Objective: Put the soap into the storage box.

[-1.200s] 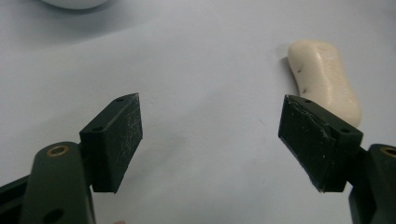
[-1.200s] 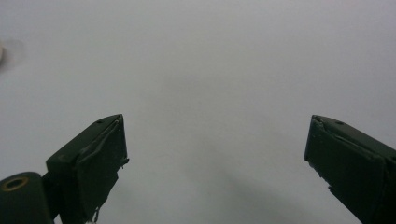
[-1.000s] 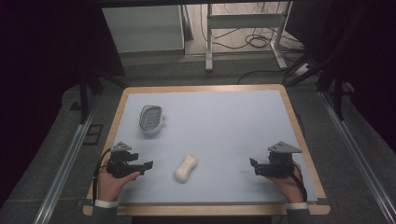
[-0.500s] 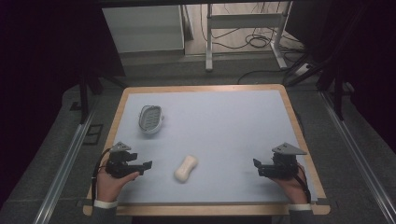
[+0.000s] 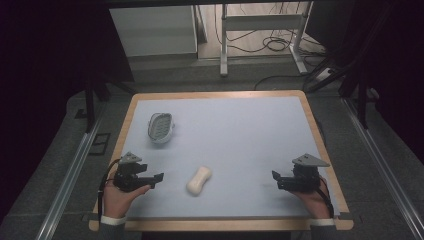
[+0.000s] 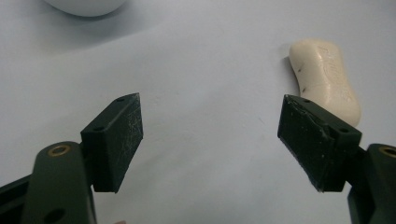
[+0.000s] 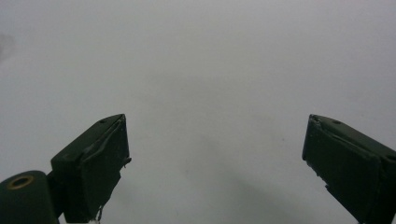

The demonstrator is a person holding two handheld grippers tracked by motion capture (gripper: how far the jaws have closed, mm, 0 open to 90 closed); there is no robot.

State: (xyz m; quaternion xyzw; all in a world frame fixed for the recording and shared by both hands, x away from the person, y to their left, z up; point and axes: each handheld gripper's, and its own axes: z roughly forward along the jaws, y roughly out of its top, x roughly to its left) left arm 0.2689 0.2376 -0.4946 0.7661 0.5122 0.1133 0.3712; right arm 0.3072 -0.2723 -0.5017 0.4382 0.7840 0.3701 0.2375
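Observation:
A cream bar of soap (image 5: 199, 180) lies on the pale blue table top (image 5: 240, 140), near the front and left of centre. Just left of it my left gripper (image 5: 158, 178) is held open by a hand, jaws pointing right toward the soap. In the left gripper view the soap (image 6: 327, 77) lies beyond the right jaw, and the left gripper (image 6: 210, 126) holds nothing. A white soap dish (image 5: 161, 127) with a ribbed inside sits at the back left. My right gripper (image 5: 276, 180) is open near the front right edge; the right gripper (image 7: 215, 149) faces bare table.
A wooden rim (image 5: 320, 135) frames the table. Behind it stand a white cabinet (image 5: 155, 30), metal desk legs (image 5: 260, 25) and floor cables (image 5: 280, 45). The soap dish's edge (image 6: 84, 5) shows at the top of the left gripper view.
My right gripper has drifted slightly right and toward the front edge. The left gripper, soap and dish stay where they were.

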